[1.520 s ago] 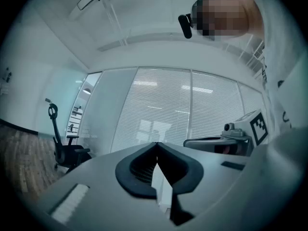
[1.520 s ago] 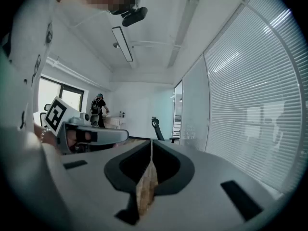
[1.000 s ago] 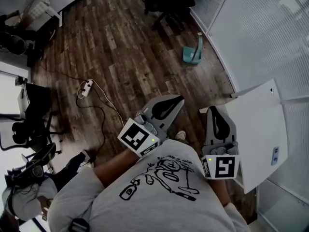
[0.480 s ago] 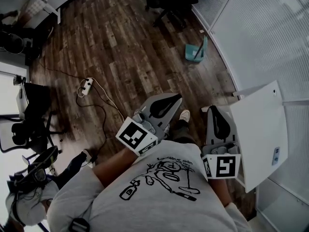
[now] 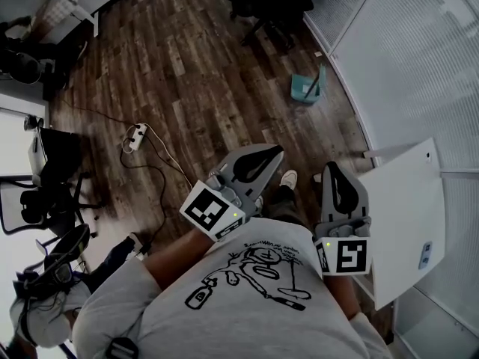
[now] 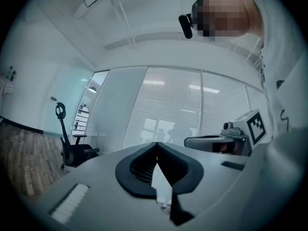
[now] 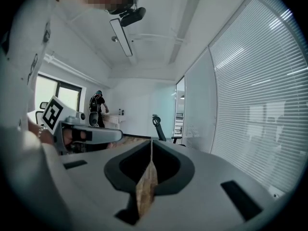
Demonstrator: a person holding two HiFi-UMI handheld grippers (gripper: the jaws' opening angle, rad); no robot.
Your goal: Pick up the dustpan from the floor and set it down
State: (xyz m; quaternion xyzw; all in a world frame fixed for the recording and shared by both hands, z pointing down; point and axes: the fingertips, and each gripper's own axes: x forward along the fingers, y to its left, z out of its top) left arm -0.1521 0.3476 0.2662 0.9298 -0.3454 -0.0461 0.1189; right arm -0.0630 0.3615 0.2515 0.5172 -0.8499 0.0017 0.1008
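1. Nearest, the person's grey T-shirt carries a line drawing with a short line of print above it. The print is too small to read.

2. The left gripper and the right gripper are held out in front of the body, side by side and roughly level. Each gripper view shows its jaws closed tip to tip with nothing between them. Both tools are empty.

3. The marker cube on the left gripper and the marker cube on the right show black-and-white square codes. They bear no words.

4. Change from a second ago: a light shoe now shows on the wood floor between the two grippers, where only its edge showed before. The white table at the right has slid back along the frame edge. The dustpan sits slightly lower in the head view. Judgement: the person is walking toward it, so the task is in its approach stage and no pickup has begun.

5. A power strip with its cable lies on the floor to the left, well clear of the path.

6. The teal dustpan rests on the floor just beside the foot of the blind-covered glass wall, well apart from both grippers. No brand or label on it can be read.

7. Beyond it stands a dark office chair.
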